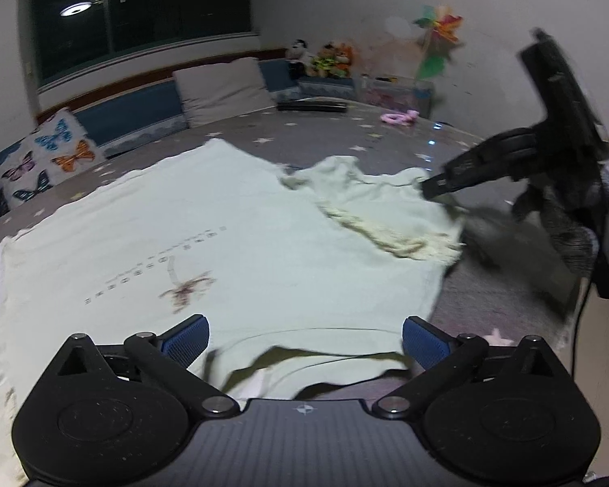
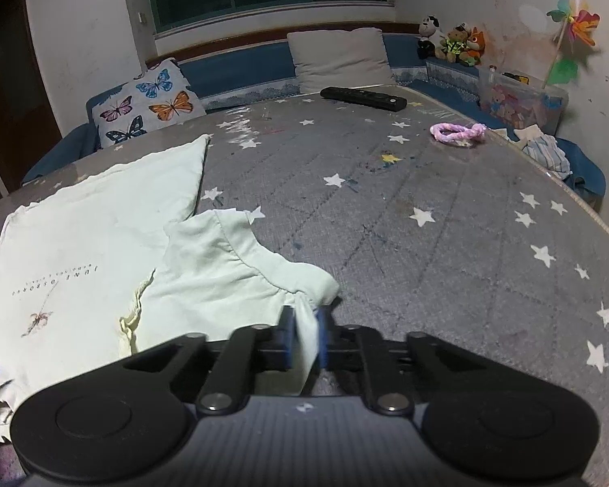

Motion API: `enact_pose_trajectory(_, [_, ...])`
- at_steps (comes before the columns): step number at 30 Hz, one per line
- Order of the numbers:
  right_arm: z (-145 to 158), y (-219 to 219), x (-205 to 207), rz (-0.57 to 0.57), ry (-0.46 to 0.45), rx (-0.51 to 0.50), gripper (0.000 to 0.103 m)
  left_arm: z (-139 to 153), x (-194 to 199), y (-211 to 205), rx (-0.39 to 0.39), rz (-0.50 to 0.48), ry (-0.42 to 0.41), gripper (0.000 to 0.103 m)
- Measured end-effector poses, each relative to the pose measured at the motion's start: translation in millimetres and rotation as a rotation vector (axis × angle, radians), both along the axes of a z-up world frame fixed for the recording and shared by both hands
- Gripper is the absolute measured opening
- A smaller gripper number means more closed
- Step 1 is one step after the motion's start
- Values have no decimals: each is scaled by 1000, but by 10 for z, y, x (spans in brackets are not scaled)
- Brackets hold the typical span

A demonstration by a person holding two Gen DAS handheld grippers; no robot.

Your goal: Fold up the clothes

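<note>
A pale green T-shirt (image 1: pixel 223 235) with a small print lies spread flat on the grey star-patterned bed cover (image 2: pixel 426 211). My left gripper (image 1: pixel 304 337) is open, hovering just above the shirt's collar edge, holding nothing. My right gripper (image 2: pixel 304 324) is shut on the end of the shirt's sleeve (image 2: pixel 231 268), which is pulled up and partly folded in over the body. In the left wrist view the right gripper (image 1: pixel 434 186) shows at the right, pinching that sleeve (image 1: pixel 377 207).
A butterfly pillow (image 2: pixel 146 101) and a grey pillow (image 2: pixel 339 57) lean at the back. A black remote (image 2: pixel 363 98), a pink cord loop (image 2: pixel 456 132), plush toys (image 2: pixel 452 42), a clear toy box (image 2: pixel 519 103) and a pinwheel (image 2: pixel 576 28) lie far right.
</note>
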State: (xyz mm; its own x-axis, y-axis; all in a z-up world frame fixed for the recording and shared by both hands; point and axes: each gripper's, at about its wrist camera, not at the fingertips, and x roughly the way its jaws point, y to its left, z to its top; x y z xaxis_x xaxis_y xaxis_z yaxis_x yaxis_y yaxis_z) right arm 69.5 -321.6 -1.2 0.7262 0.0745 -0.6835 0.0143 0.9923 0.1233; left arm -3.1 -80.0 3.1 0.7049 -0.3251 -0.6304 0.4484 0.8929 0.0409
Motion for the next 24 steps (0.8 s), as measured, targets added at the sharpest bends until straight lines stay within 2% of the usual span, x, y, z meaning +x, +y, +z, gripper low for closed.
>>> enact_pose_trajectory(6, [240,58,-92,41,-55,38,5,3,16,269,-36,79,7,103])
enact_pose_trajectory(15, [593,593,-247,268,-115,97,5,6,-39,572,-69,181,10,103])
enact_pose_trajectory(22, [502,1113,-241,411,-75,110,5,-19,-91,659,-71,222,17,103])
enact_pose_trajectory(24, [436,1221,-228,440,-49,121,9,-15,-84,667,-69,229,15,103])
